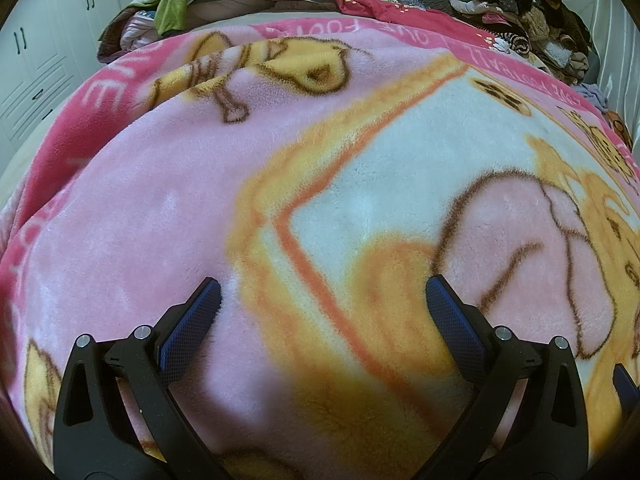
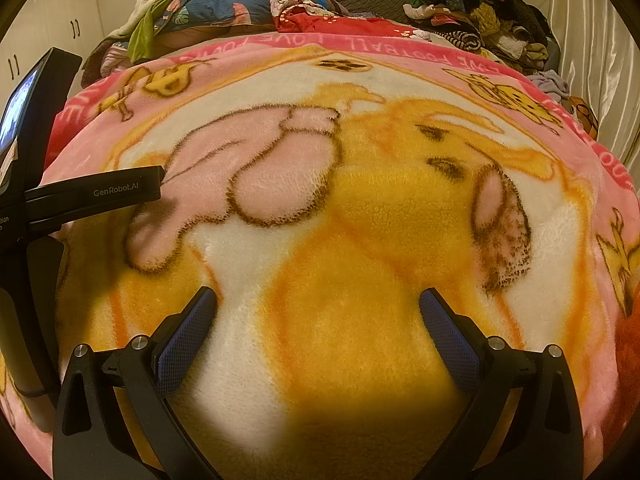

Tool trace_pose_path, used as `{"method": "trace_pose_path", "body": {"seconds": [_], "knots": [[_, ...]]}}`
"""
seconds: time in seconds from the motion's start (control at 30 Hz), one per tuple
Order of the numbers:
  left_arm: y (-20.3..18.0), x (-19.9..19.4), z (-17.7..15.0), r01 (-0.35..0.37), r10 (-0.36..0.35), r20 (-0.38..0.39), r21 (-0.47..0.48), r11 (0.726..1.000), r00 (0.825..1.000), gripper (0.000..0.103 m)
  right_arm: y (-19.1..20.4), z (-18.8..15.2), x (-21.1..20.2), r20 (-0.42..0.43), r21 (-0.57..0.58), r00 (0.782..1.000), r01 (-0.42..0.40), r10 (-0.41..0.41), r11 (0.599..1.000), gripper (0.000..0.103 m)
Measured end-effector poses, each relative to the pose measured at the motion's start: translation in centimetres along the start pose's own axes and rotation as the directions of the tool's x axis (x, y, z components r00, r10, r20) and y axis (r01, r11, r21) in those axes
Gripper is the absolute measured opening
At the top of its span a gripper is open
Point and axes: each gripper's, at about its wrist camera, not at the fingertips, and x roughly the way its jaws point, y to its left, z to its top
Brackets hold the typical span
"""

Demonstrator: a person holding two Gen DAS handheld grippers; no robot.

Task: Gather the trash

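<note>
No trash shows in either view, so where it lies cannot be told. Both the left gripper (image 1: 322, 292) and right gripper (image 2: 318, 300) hang with jaws spread wide, holding nothing, just above the fleece blanket (image 1: 160, 200). Closing here would likely snag the pile between the pads. Far ahead of the jaws, the heaped clothes (image 2: 480, 28) might hide scraps.
</note>
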Motion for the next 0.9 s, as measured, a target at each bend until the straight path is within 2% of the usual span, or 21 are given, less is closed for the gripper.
{"method": "trace_pose_path", "body": {"seconds": [0.9], "knots": [[0.01, 0.18, 0.11, -0.005, 0.005, -0.004, 0.002, 1.000, 1.000, 0.094, -0.10, -0.21, -0.20, 0.001, -0.001, 1.000, 0.001, -0.001, 1.000, 0.098]]}}
